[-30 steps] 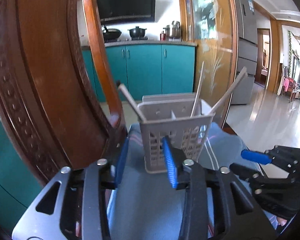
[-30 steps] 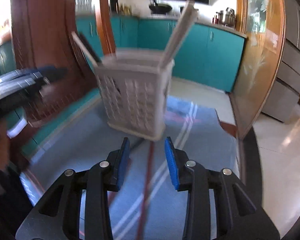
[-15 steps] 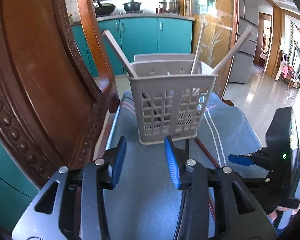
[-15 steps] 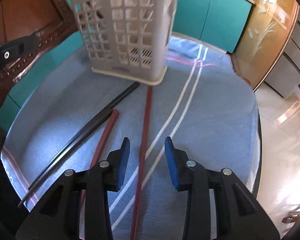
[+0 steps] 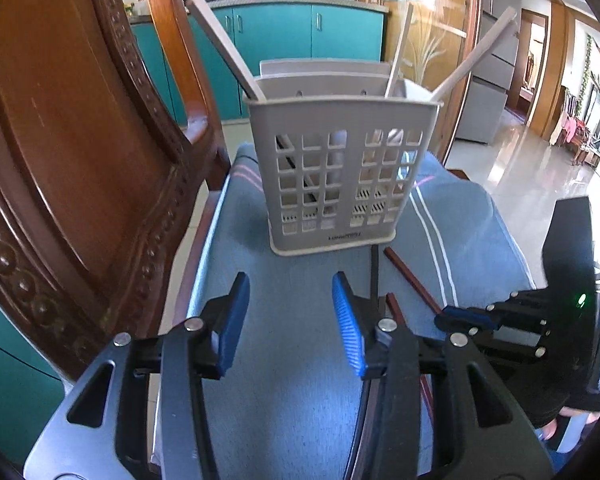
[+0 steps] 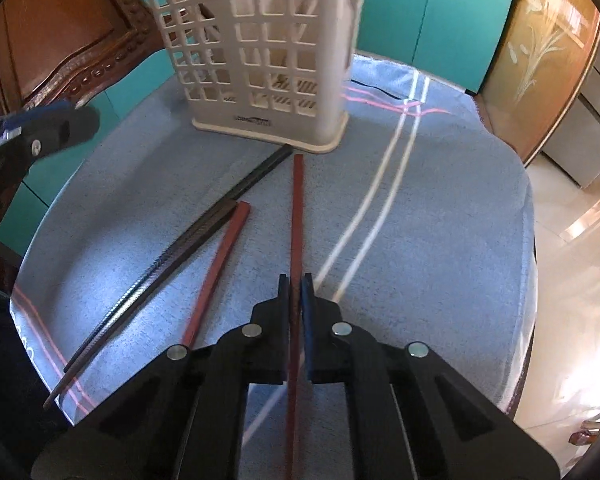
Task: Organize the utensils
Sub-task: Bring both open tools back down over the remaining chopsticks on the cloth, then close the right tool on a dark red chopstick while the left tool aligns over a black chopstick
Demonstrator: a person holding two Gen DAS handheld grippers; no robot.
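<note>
Your right gripper [image 6: 296, 284] is pinched tight on a long reddish-brown chopstick [image 6: 298, 208] that lies on the blue striped cloth [image 6: 440, 220], its far tip just short of the base of the grey slotted plastic utensil basket [image 6: 260, 52]. Left of that stick, also in front of the basket, lie a second reddish-brown chopstick [image 6: 216, 268] and a pair of black chopsticks [image 6: 188, 240] — the black tips almost touch the basket's base. Your left gripper [image 5: 290, 316] hovers in front of the basket, jaws spread wide, holding nothing. Pale sticks [image 5: 396, 56] lean out of the basket's top.
</note>
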